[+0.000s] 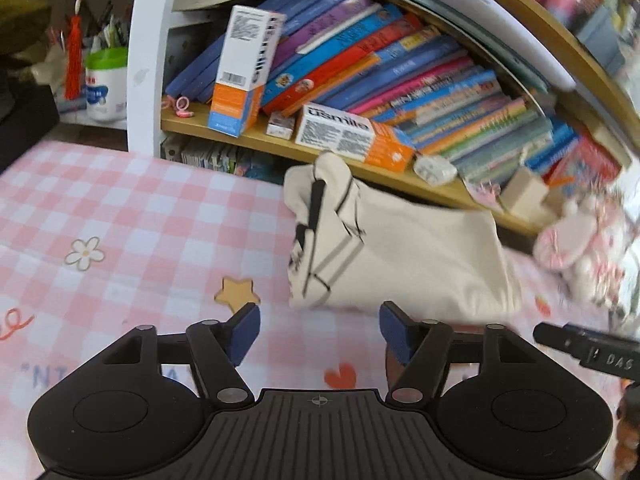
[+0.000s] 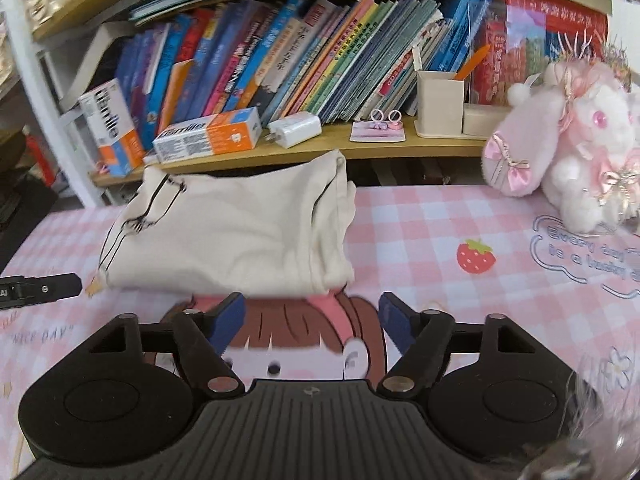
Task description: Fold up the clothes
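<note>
Cream garment (image 2: pixel 236 236) — folded into a compact rectangle, black line print at 9 o'clock, layered edges at 3 o'clock — lies flat on the pink checked cloth (image 2: pixel 420 232).

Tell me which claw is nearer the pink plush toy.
Right. The right claw sits in front of the folded cream garment, with the pink plush toy off to its right; the left claw is beyond the garment's other end.

Folded cream garment (image 1: pixel 404 256) on the pink checked worktop (image 1: pixel 140 216), left gripper (image 1: pixel 320 330) just short of the garment with fingers (image 1: pixel 244 332) spread and empty, bookshelf (image 1: pixel 360 152) behind the garment, plush toy (image 1: pixel 576 240) beside it
</note>
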